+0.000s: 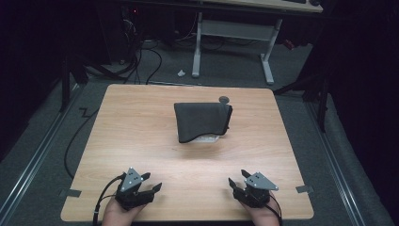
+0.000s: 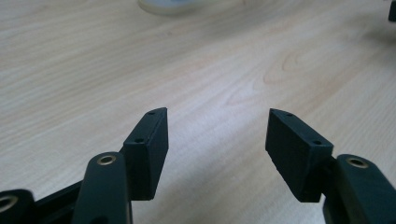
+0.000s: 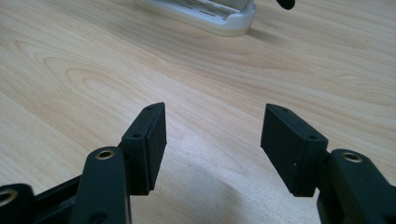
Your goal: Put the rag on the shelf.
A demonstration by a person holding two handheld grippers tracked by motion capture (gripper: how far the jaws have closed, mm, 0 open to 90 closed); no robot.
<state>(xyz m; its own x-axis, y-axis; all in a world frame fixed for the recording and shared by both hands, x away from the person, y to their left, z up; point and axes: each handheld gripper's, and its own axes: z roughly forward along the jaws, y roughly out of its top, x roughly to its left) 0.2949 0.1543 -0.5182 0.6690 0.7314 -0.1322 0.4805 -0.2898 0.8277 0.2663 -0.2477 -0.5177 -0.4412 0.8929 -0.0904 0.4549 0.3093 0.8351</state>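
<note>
A dark grey cloth (image 1: 201, 121) hangs over a white base (image 1: 207, 138) in the middle of the wooden table (image 1: 136, 136). Behind the cloth stands a small round dark thing (image 1: 224, 99). My left gripper (image 1: 151, 181) is near the front edge at the left, open, with bare wood between its jaws (image 2: 217, 116). My right gripper (image 1: 237, 177) is near the front edge at the right, also open with nothing in it (image 3: 215, 109). Far ahead of the right gripper lies the white base (image 3: 210, 16), with a dark corner of cloth (image 3: 286, 3) above it. The left gripper view catches the base's edge (image 2: 163, 5).
A desk with white legs (image 1: 197, 47) stands beyond the table on grey carpet, with cables (image 1: 141, 56) on the floor at the back left. Metal rails (image 1: 33, 160) run along both sides of the table. A cable (image 1: 101, 202) trails from the left gripper.
</note>
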